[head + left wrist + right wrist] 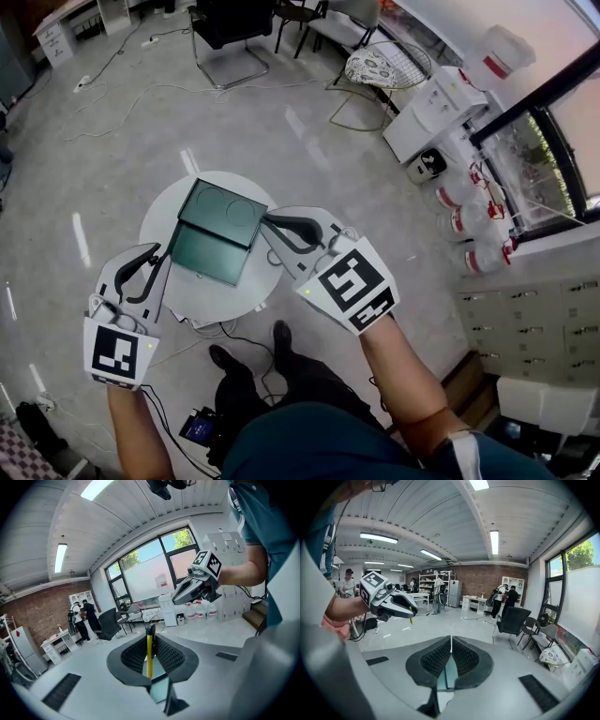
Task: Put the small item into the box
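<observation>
Left gripper (150, 259) pinches a thin yellow item (149, 654), at 8 o'clock from the open green box (217, 230) on the round table (159, 217). Right gripper (272, 225) has its jaws together and empty, at 3 o'clock.

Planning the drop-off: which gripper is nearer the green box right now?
Right, narrowly. The right gripper has its tips at the right edge of the green box; the left gripper sits just off its left edge, with a small gap.
</observation>
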`<state>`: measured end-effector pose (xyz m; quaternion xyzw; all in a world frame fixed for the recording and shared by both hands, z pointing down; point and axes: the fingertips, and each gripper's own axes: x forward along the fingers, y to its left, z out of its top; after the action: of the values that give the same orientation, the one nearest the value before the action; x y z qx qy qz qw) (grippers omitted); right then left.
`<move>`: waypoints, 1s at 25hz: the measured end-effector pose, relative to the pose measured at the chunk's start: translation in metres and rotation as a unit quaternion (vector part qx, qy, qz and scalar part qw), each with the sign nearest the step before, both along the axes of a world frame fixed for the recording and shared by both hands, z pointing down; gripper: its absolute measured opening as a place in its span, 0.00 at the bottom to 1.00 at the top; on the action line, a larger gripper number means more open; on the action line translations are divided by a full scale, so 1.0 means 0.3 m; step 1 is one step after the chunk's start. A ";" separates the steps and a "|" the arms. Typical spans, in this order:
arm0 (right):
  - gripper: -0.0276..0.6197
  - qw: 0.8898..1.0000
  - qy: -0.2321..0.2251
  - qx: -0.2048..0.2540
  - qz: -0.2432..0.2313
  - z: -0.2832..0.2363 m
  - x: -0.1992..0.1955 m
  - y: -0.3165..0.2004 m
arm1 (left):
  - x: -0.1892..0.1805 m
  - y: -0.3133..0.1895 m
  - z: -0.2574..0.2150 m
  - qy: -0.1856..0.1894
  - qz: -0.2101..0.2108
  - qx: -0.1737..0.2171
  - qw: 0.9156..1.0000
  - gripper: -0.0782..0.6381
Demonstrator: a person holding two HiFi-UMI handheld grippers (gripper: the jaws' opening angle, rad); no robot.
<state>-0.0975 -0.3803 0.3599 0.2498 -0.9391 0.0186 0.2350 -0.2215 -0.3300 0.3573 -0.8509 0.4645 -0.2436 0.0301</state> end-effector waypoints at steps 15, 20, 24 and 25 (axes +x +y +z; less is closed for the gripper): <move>0.10 0.998 0.023 -0.059 0.029 0.384 0.062 -0.099 | 0.035 -0.178 0.443 0.002 0.025 -0.074 0.997 0.20; 0.10 0.996 0.030 -0.074 0.035 0.501 0.098 -0.124 | 0.066 -0.215 0.583 0.010 0.027 -0.096 0.995 0.20; 0.10 0.995 0.032 -0.081 0.038 0.574 0.113 -0.138 | 0.080 -0.232 0.682 0.012 0.026 -0.112 0.993 0.20; 0.10 0.995 0.033 -0.083 0.039 0.593 0.119 -0.146 | 0.086 -0.240 0.706 0.011 0.026 -0.116 0.993 0.20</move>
<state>-0.0618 -0.4240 0.5378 0.2668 -0.9156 0.0975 0.2847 -0.1958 -0.4021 0.5690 -0.8633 0.4110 -0.2851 -0.0675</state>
